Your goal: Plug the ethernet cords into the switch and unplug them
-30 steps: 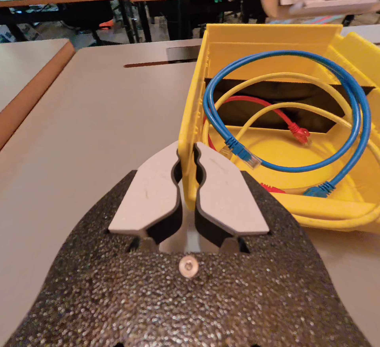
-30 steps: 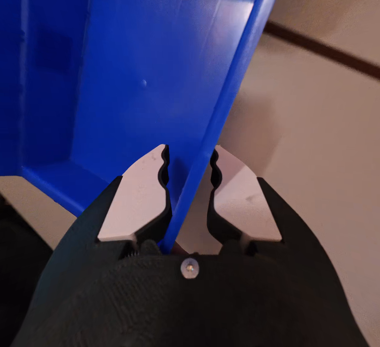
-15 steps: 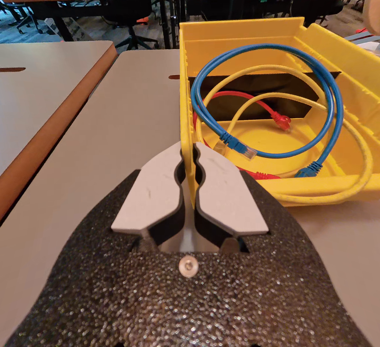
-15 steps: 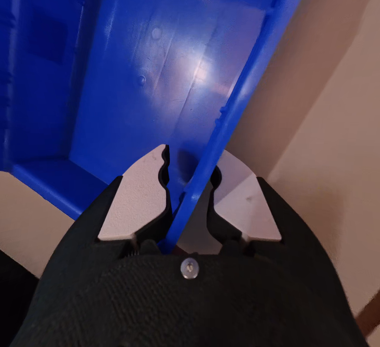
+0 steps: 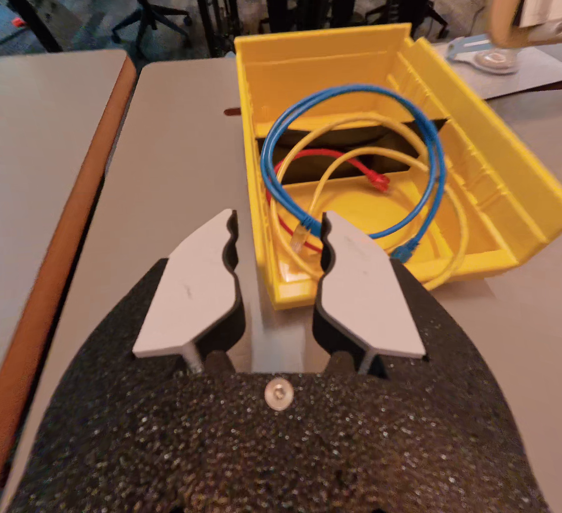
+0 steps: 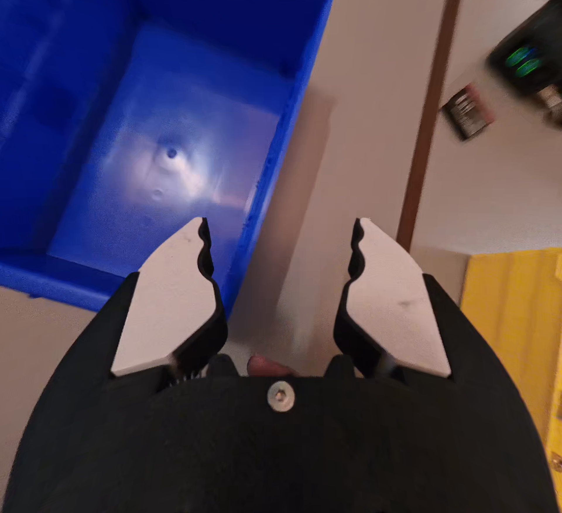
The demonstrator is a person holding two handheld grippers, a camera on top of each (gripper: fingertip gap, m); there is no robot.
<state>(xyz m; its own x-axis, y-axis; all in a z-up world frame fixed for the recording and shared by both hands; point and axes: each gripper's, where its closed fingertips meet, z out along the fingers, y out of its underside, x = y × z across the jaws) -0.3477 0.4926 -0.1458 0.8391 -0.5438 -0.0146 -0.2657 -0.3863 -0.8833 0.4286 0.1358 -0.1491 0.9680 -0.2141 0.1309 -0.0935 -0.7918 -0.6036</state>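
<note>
Left view: left gripper (image 5: 278, 219) released before yellow bin (image 5: 498, 164) of cables (image 5: 352, 164). Right view only: right gripper (image 6: 281, 220) released, blue bin (image 6: 316, 42).

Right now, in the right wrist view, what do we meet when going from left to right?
Blue bin → bare table strip → brown table edge → small dark card → black device with green lights.
</note>
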